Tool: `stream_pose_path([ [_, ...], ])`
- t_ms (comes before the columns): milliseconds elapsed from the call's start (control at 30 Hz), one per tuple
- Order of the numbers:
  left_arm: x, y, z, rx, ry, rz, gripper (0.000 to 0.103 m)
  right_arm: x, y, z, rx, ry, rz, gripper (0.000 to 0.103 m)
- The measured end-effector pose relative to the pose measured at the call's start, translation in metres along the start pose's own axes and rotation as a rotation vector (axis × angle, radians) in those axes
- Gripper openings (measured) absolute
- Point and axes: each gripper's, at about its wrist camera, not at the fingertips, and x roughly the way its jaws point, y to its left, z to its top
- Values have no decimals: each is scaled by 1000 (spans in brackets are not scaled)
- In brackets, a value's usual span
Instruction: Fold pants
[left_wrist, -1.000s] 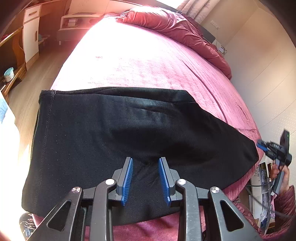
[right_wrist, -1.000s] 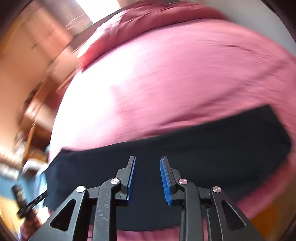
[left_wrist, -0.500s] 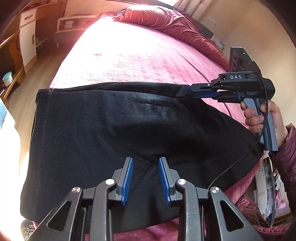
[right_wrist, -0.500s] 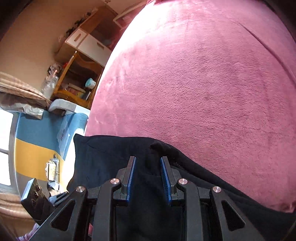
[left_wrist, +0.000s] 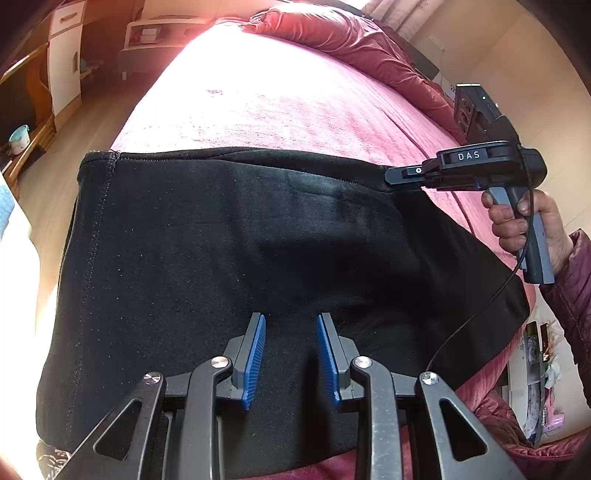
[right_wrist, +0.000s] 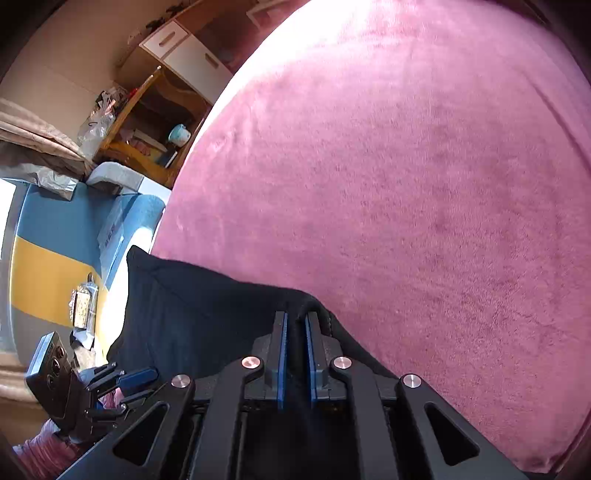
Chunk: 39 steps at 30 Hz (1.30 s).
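Black pants (left_wrist: 229, 251) lie spread across the near end of a pink bed (left_wrist: 280, 107). My left gripper (left_wrist: 291, 325) is open, its blue pads just above the near part of the pants. My right gripper (left_wrist: 388, 177) shows in the left wrist view at the pants' far right edge, clamped on the cloth. In the right wrist view my right gripper (right_wrist: 295, 321) is shut on a raised fold of the pants (right_wrist: 192, 314). My left gripper (right_wrist: 122, 373) shows at the lower left there.
A red quilt (left_wrist: 354, 48) is bunched at the bed's far end. A wooden desk and white drawers (right_wrist: 177, 55) stand beside the bed, with a blue and yellow surface (right_wrist: 48, 251) nearer. A wall runs along the bed's right side.
My right gripper swung in to the far right edge of the pants and closed on the cloth. My left gripper stayed open in place.
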Motion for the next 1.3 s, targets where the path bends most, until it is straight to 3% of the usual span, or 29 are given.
stream_pose_path([
  [100,2,4,7,-11,-14,33,29,-5,-3,5,28,-96,-56,4],
  [200,11,12,12,-27,2,39,29,23,-5,-1,25,-56,-133,4],
  [300,2,13,15,-29,9,29,29,20,-6,-3,49,-83,-135,5],
  [367,-11,19,16,-46,5,18,33,14,-5,-4,59,-95,-140,11],
  [400,-16,25,20,-66,-1,17,37,8,-4,-6,65,-106,-140,15],
  [467,-35,45,17,-133,-33,7,45,-8,-2,-13,79,-140,-151,34],
  [533,-59,71,14,-219,-67,25,47,-26,1,-24,87,-192,-175,41],
  [700,-114,138,0,-385,-116,85,47,-54,16,-67,68,-241,-158,41],
  [833,-129,172,-25,-478,-68,64,46,-56,36,-109,25,-229,-159,45],
  [1000,-114,168,-46,-521,14,-18,43,-43,53,-156,-3,-192,-160,47],
  [1067,-101,158,-48,-522,52,9,39,-37,56,-169,1,-181,-163,47],
  [1133,-90,151,-49,-506,73,25,29,-31,57,-178,19,-163,-147,47],
  [1167,-89,145,-49,-489,67,26,19,-27,58,-181,22,-164,-147,47],
  [1233,-89,133,-46,-412,57,97,10,-22,59,-185,30,-154,-140,47],
  [1300,-95,124,-43,-363,36,135,7,-17,59,-189,31,-151,-149,47],
])
